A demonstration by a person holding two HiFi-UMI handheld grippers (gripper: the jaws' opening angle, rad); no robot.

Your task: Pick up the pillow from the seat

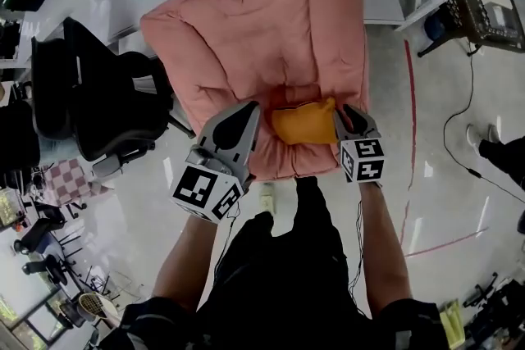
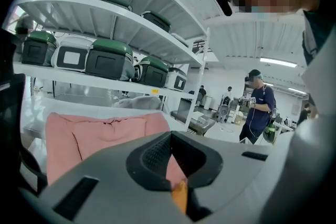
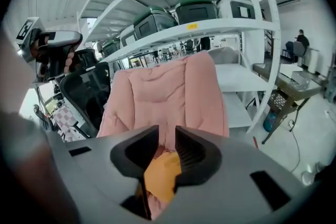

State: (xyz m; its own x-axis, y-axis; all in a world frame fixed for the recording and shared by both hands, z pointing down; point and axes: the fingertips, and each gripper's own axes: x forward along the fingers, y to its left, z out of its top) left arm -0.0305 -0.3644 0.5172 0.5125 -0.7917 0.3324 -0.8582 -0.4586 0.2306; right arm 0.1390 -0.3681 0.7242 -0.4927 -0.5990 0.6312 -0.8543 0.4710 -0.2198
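Orange cloth sits in the gap of your right tongs (image 3: 167, 147). Their jaws stand apart, released, with an end of the pillow (image 3: 160, 176) between them and not clamped. Your left tongs (image 2: 176, 157) are unclenched too; their gap is narrower, and through it you see pink padding and a sliver of orange low down. From your head, the two tongs flank the pillow, left tongs at its left end and right tongs at its right end.

The pillow lies on the seat (image 1: 262, 29), at the front edge nearest you. The seat is a pink quilted chair, soft and creased, with a tall padded back rising behind the pillow. It stands on a pale, glossy floor (image 1: 443, 176) that carries a red line (image 1: 412, 119) and a thin black cable (image 1: 469, 94) to your right.

A black office chair (image 1: 98, 102) stands just beside the seat on your left. Behind the seat run white shelves (image 3: 210, 29) loaded with green-lidded bins (image 2: 107, 57). Farther off in the room, a person in dark blue (image 2: 257, 107) stands among benches.
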